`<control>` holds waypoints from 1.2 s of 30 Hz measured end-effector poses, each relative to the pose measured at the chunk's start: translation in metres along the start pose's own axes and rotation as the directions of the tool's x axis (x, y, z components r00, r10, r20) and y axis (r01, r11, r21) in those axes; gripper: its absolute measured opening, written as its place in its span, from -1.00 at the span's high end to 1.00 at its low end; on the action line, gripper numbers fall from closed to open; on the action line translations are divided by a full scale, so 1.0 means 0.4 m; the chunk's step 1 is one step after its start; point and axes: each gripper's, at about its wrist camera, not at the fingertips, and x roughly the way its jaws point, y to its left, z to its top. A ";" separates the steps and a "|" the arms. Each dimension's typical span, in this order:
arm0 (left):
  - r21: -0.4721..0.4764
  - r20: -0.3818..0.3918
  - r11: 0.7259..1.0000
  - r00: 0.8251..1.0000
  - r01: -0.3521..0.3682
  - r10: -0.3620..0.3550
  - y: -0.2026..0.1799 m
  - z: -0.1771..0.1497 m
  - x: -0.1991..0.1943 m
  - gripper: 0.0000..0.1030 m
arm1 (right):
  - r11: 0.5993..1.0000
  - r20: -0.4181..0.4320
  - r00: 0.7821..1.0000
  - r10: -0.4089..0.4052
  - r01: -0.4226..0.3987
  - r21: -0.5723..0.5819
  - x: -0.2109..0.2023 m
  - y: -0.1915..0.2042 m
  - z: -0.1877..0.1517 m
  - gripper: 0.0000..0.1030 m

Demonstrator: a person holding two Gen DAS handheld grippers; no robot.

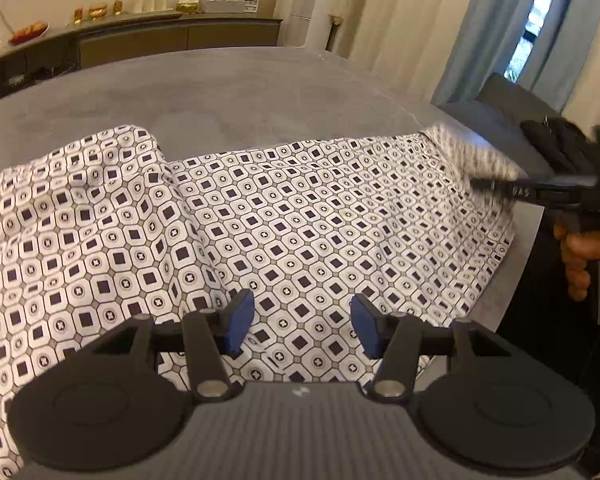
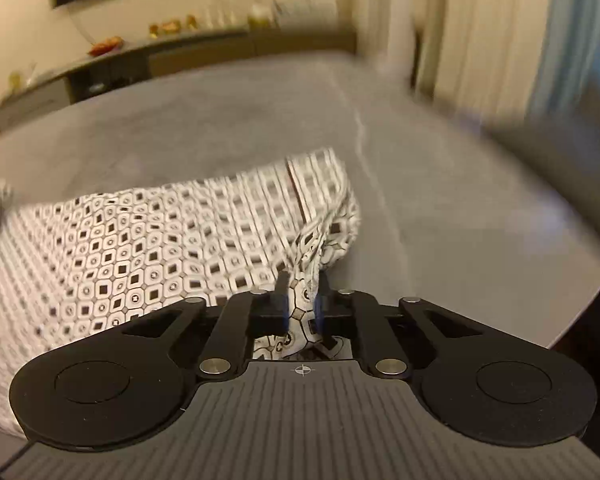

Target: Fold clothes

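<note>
A white garment point(image 1: 300, 220) printed with dark squares and rings lies spread across the grey table point(image 1: 240, 92), with a raised fold at its left. My left gripper point(image 1: 302, 326) hovers over the garment's near edge, open; its blue pads point(image 1: 240, 320) stand apart and the cloth lies flat beneath them. In the right wrist view my right gripper point(image 2: 303, 292) is shut on a bunched corner of the garment point(image 2: 140, 248), and the cloth rises in a pinched ridge from the jaws. The left wrist view shows that right gripper point(image 1: 484, 186) blurred at the garment's right end, held by a hand point(image 1: 580, 252).
Bare grey tabletop point(image 2: 460, 240) stretches beyond and right of the garment. A long sideboard point(image 1: 140, 36) with bowls and bottles runs along the back wall. Curtains point(image 1: 480, 20) hang at the right, and a dark seat point(image 1: 508, 104) stands by the table's right corner.
</note>
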 end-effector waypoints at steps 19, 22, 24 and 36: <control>-0.198 0.047 0.973 0.992 0.122 -0.115 0.095 0.013 0.014 -0.03 | 0.785 0.101 0.778 0.619 -0.614 -0.085 -0.123 0.232 -0.046 -0.06; -0.283 0.054 0.942 0.984 0.179 -0.171 0.116 0.013 0.021 -0.04 | 0.674 0.115 0.683 0.721 -0.731 0.110 -0.086 0.177 -0.028 -0.07; -0.404 0.078 0.875 0.963 0.268 -0.259 0.155 0.013 0.034 -0.07 | 0.775 0.132 0.781 0.610 -0.623 0.105 -0.075 0.171 -0.023 -0.07; -0.411 0.040 0.898 0.988 0.154 -0.150 0.108 0.181 0.139 0.58 | 0.963 -0.015 0.963 0.270 -0.270 0.000 0.009 0.203 -0.034 0.72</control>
